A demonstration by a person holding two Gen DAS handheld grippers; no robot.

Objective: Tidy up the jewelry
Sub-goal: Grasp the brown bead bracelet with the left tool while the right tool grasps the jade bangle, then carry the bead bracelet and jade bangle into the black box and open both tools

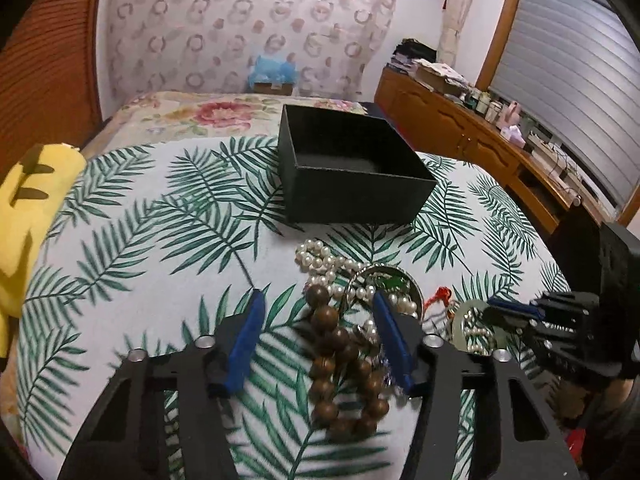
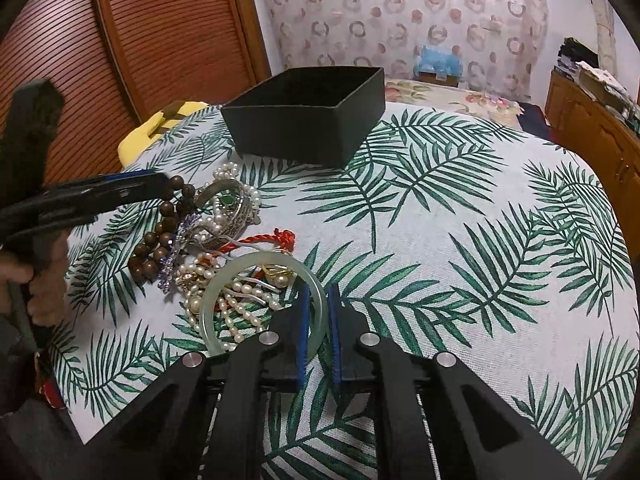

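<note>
A pile of jewelry lies on the leaf-print table: a brown wooden bead bracelet [image 1: 344, 364] [image 2: 160, 236], white pearl strands [image 1: 320, 260] [image 2: 236, 304], a silver bangle [image 1: 384, 284] [image 2: 228, 204], a red cord [image 2: 272, 238] and a pale jade bangle [image 2: 260, 264]. An open black box [image 1: 348, 168] [image 2: 308, 116] stands behind the pile. My left gripper [image 1: 316, 300] is open, its fingers astride the wooden beads. My right gripper [image 2: 318, 292] is shut on the jade bangle's near rim; it also shows in the left wrist view [image 1: 504, 310].
A yellow plush toy [image 1: 28, 208] lies at the table's left edge. A bed with a floral cover [image 1: 208, 114] is behind the table. A wooden sideboard [image 1: 480, 136] with clutter runs along the right wall. A slatted wooden door [image 2: 160, 40] is at the left.
</note>
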